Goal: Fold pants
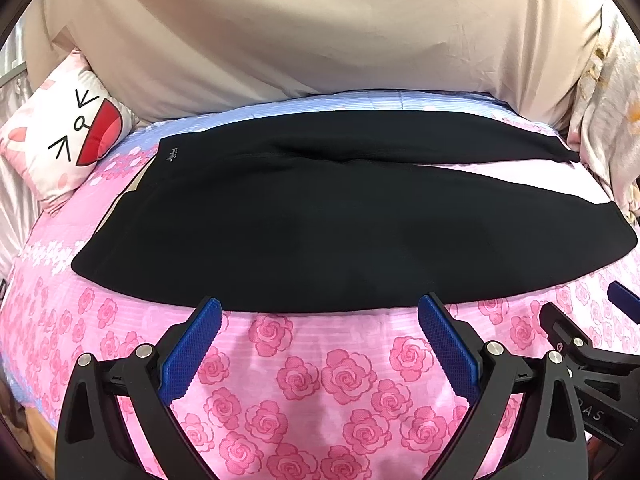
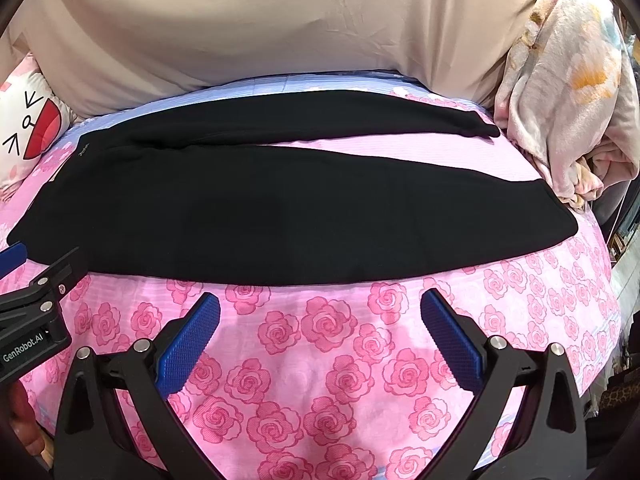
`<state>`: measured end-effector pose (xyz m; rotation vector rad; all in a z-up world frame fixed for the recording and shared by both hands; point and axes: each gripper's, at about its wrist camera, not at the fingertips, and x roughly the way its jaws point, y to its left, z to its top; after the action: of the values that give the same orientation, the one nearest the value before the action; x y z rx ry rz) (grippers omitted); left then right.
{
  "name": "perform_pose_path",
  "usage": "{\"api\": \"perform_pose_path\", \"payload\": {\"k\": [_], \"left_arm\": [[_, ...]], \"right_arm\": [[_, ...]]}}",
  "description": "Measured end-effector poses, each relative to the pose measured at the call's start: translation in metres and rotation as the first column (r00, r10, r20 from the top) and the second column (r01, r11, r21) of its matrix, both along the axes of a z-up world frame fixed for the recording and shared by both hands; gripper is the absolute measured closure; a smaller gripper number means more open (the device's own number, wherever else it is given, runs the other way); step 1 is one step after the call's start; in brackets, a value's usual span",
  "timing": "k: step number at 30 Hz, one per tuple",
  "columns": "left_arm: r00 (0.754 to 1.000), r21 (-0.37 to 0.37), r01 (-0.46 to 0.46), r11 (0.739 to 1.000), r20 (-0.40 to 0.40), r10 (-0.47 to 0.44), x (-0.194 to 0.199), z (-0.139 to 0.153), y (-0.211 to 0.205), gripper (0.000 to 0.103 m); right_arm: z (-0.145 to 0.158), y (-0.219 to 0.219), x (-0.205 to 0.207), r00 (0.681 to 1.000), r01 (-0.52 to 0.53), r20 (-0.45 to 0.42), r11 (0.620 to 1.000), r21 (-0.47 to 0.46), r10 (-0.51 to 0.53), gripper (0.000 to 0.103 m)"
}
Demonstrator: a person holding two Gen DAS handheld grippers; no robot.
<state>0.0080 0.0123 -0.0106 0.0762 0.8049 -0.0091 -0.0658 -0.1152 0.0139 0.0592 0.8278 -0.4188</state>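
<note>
Black pants [image 1: 304, 216] lie flat on a pink rose-print bed sheet [image 1: 312, 384], waistband at the left, two legs running to the right with a narrow gap between them. They also show in the right wrist view [image 2: 280, 208]. My left gripper [image 1: 320, 308] is open and empty, its blue pads just short of the pants' near edge. My right gripper [image 2: 320, 304] is open and empty, a little in front of the near edge of the pants. The right gripper shows at the right of the left wrist view [image 1: 592, 332].
A white cartoon-face pillow [image 1: 64, 136] lies at the far left. A beige sheet [image 1: 320, 28] hangs behind the bed. A crumpled floral blanket [image 2: 568, 92] is piled at the far right. The bed's right edge [image 2: 600, 280] drops off to a dark floor area.
</note>
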Motion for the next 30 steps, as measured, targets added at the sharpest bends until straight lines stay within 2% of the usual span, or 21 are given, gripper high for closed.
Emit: {"api": "perform_pose_path", "payload": {"k": [30], "left_arm": [[1.000,0.003,0.011,1.000,-0.012,-0.011,0.0017,-0.0021,-0.0025,0.007]], "right_arm": [[-0.0016,0.0005,0.0042,1.000,0.004,-0.007,1.000,0.003,-0.004,0.005]]}}
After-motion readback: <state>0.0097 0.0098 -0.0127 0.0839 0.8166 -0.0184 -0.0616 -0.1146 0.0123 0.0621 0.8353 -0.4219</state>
